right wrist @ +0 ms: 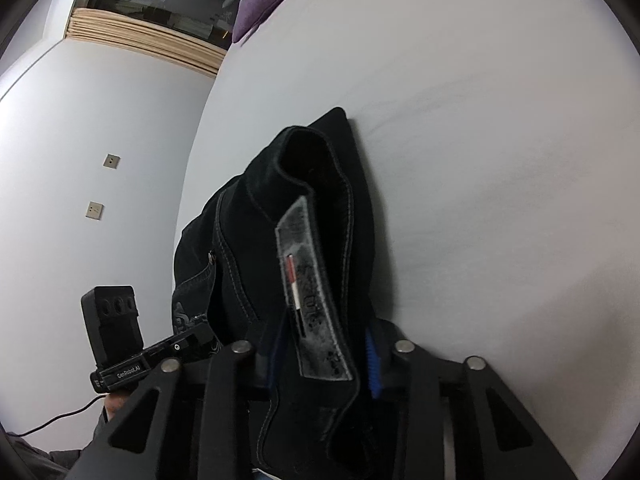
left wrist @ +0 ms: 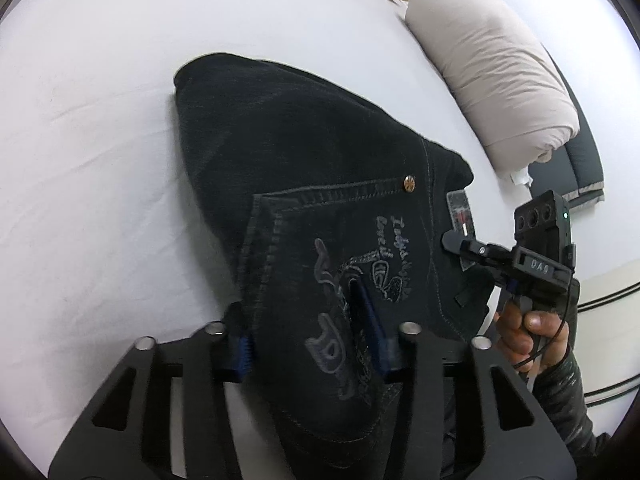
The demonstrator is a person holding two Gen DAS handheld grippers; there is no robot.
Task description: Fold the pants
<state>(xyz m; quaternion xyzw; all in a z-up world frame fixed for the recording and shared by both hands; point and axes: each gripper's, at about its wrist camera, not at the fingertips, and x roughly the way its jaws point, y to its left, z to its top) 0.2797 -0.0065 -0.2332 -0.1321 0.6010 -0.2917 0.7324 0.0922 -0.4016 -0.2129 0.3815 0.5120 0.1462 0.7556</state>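
The left gripper [left wrist: 310, 344] pinches the pants [left wrist: 320, 184] at the embroidered back pocket [left wrist: 352, 264], blue pads pressed into the denim. The right gripper [right wrist: 324, 352] clamps the waistband by the grey label [right wrist: 312, 292], jaws narrowed on the fabric. The dark pants lie folded on the white bed [left wrist: 100, 140]. Farther off lies a beige bolster [left wrist: 492, 68].

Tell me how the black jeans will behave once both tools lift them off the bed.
The black jeans are probably floppy: the waistband already curls beside the grey label. Likely heavyish; the denim looks thick, with stout seams. Slipping seems unlikely, since it bunches between the blue pads.
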